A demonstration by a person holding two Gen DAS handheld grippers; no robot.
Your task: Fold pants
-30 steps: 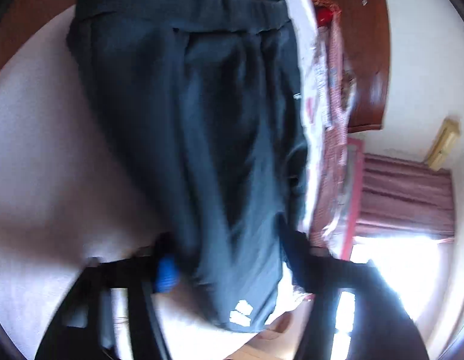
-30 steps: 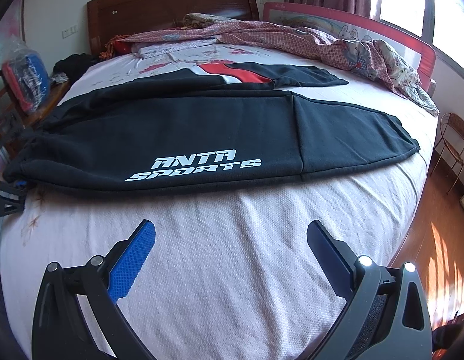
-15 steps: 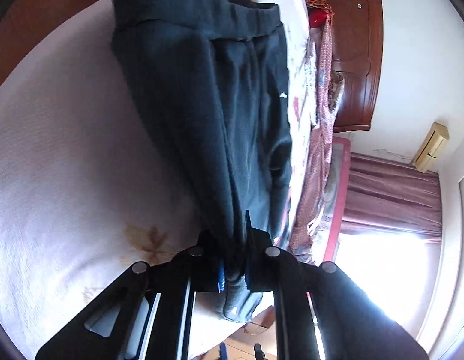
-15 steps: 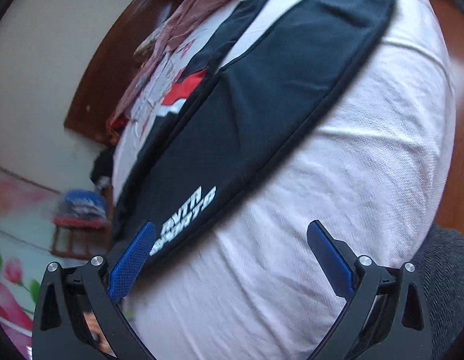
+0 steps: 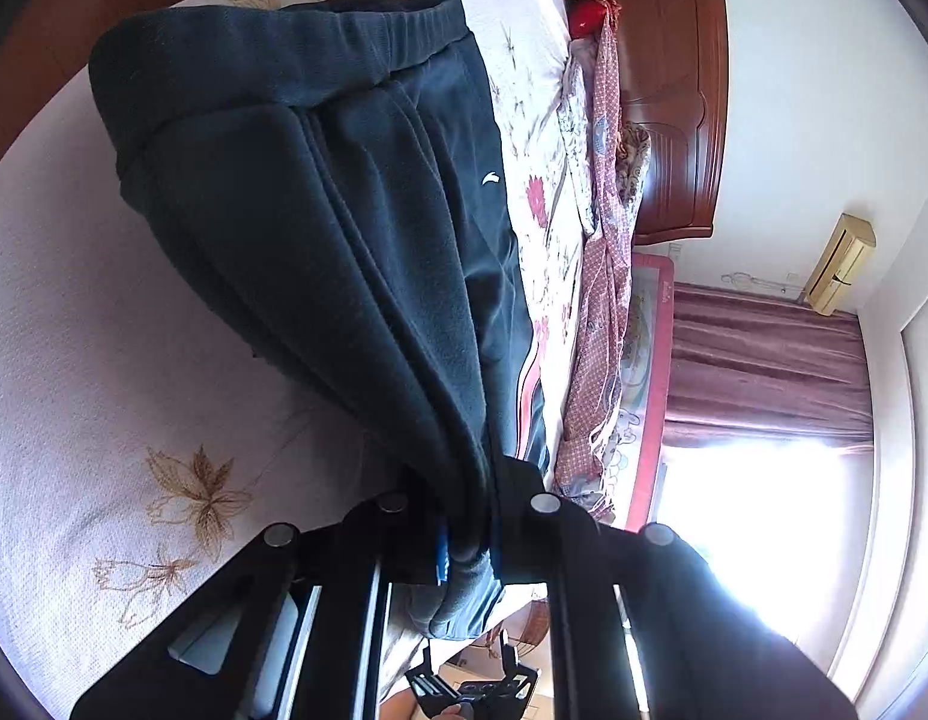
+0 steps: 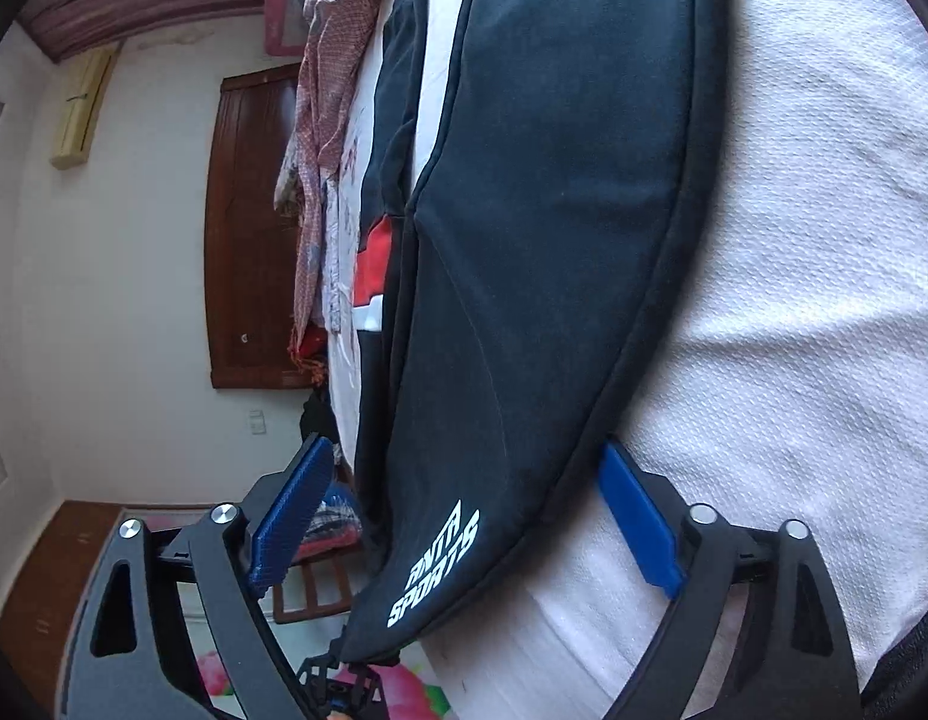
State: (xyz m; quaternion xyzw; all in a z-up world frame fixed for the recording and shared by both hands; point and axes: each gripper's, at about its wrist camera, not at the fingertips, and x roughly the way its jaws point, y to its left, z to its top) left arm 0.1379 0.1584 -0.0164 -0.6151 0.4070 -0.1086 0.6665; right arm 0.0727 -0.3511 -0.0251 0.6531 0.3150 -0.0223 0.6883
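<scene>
Black pants [image 5: 344,240] lie lengthwise on the bed, waistband at the far end in the left wrist view. My left gripper [image 5: 467,546] is shut on a bunched fold of the pants and holds it raised off the cover. In the right wrist view the pants [image 6: 554,180] run away from me, with the white "ANTA SPORTS" lettering [image 6: 434,564] close by. My right gripper [image 6: 464,516] is rolled on its side and straddles the pants' near edge. Its jaws are closing, the cloth lies between the blue pads [image 6: 638,528], and they do not press on it.
The bed cover [image 6: 794,300] is white-pink with flower prints. A second black garment with a red patch [image 6: 374,264] lies beside the pants. A red checked cloth [image 5: 608,300] lies along the far side. The wooden headboard [image 5: 674,90], the curtain [image 5: 764,360] and a chair with clothes [image 6: 326,528] ring the bed.
The left gripper has shut on the pants' fold and lifted it. The right gripper has rolled onto its side, moved up to the pants' edge and narrowed its jaws around the cloth.
</scene>
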